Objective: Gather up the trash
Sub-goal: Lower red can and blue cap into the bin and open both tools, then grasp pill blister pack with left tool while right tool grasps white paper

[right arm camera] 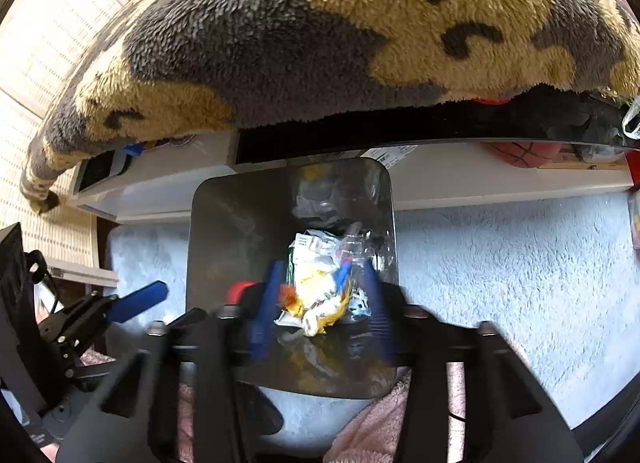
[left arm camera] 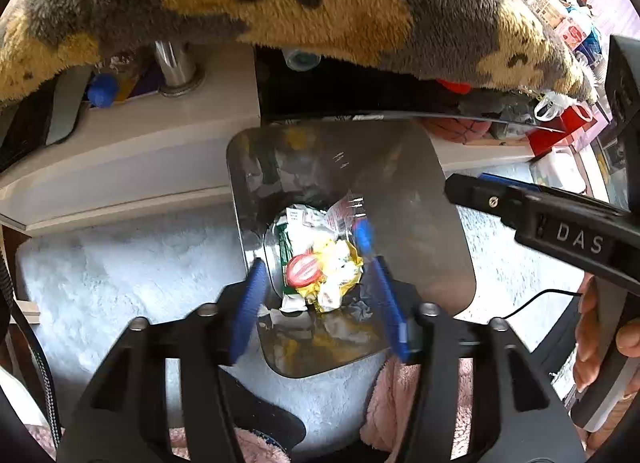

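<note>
A shiny metal bin (left arm camera: 420, 223) stands open on the pale fluffy rug, and it also shows in the right wrist view (right arm camera: 240, 231). At its bottom lie crumpled wrappers (left arm camera: 332, 267), a red cap (left arm camera: 303, 270) and white paper. My left gripper (left arm camera: 318, 299) hangs open and empty over the bin's mouth. My right gripper (right arm camera: 320, 303) is also over the bin, its jaws apart, with the crumpled yellow and white wrappers (right arm camera: 320, 295) and a blue-tipped piece seen between them; whether it touches them is unclear. The right gripper's black arm (left arm camera: 560, 231) enters the left view from the right.
A yellow and grey plush blanket (left arm camera: 280, 3) overhangs a table edge above the bin. A white low shelf (left arm camera: 140, 151) runs behind the bin. A basketball (right arm camera: 520, 153) and red items lie under the table. Pink fleece (left arm camera: 400, 415) lies beside the bin's near edge.
</note>
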### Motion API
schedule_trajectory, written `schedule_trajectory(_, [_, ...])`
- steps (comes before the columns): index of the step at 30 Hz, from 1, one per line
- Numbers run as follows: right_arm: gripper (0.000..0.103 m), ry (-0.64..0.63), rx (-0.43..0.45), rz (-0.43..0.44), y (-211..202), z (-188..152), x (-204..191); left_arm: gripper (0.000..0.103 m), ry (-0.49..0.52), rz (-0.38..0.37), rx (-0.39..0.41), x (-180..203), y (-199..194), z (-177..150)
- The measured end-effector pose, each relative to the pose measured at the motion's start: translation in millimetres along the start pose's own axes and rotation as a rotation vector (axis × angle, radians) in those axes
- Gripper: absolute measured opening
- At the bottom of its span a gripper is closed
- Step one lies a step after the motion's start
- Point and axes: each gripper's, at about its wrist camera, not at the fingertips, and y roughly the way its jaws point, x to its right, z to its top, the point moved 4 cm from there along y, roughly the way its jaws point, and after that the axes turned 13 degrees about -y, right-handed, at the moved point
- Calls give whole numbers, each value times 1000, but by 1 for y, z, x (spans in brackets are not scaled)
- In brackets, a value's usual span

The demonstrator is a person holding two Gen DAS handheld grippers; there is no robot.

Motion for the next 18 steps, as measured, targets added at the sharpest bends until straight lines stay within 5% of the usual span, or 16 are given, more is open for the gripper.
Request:
schedule_trajectory(2, [60,3,3,-7,-1,1,3,65,-2,1,7,0,-3,2])
schedule_trajectory(6, [97,7,52,-36,-16,7,13,84,9,0,30,2,-14,8])
schedule_trajectory(18, [99,19,206,-89,-90,57,36,93,44,-17,174,15,-82,59])
